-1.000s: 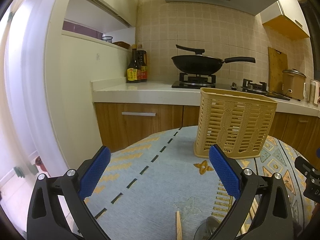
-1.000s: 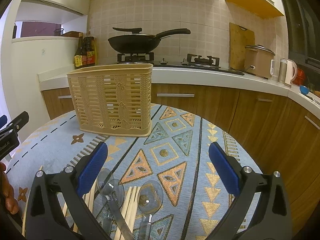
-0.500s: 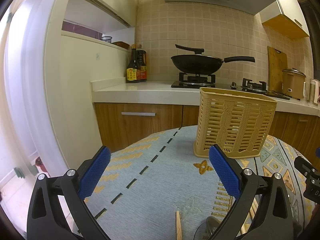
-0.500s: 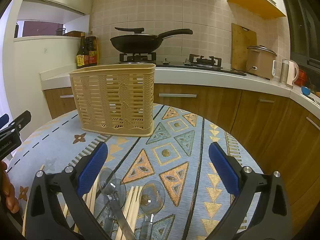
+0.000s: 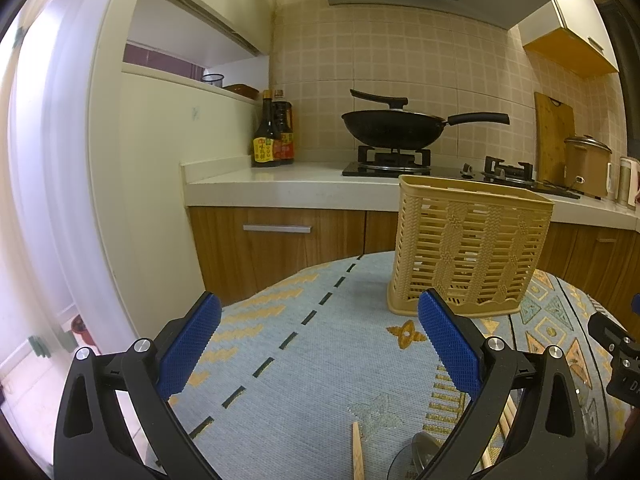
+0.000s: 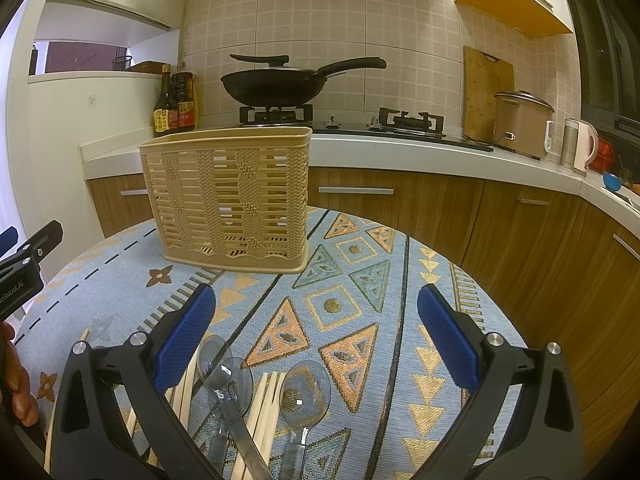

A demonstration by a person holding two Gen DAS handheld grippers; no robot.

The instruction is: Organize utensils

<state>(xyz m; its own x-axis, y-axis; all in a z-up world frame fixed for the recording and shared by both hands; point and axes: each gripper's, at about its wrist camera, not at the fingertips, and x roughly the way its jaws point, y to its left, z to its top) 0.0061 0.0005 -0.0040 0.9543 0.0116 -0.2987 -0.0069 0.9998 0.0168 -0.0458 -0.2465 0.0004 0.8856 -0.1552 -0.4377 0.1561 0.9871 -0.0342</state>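
A tan woven-look plastic utensil basket point(image 6: 232, 196) stands upright at the far side of the round table; the left wrist view shows the basket point(image 5: 468, 248) ahead and to the right. Clear plastic spoons point(image 6: 304, 388) and wooden chopsticks point(image 6: 260, 408) lie on the cloth between the fingers of my right gripper point(image 6: 316, 340), which is open and holds nothing. My left gripper point(image 5: 320, 344) is open over bare cloth. One chopstick tip point(image 5: 356, 452) and a clear spoon bowl point(image 5: 416, 452) show at the bottom of the left wrist view.
The table carries a blue patterned cloth point(image 6: 360, 280). Behind it runs a kitchen counter point(image 6: 400, 152) with a black wok point(image 6: 276, 88) on a stove, sauce bottles point(image 6: 176, 108), a cutting board and a rice cooker point(image 6: 524, 120). A white wall point(image 5: 132, 200) stands left.
Both grippers stay open. The right wrist view has crept slightly closer to the basket; the left view is nearly unchanged.
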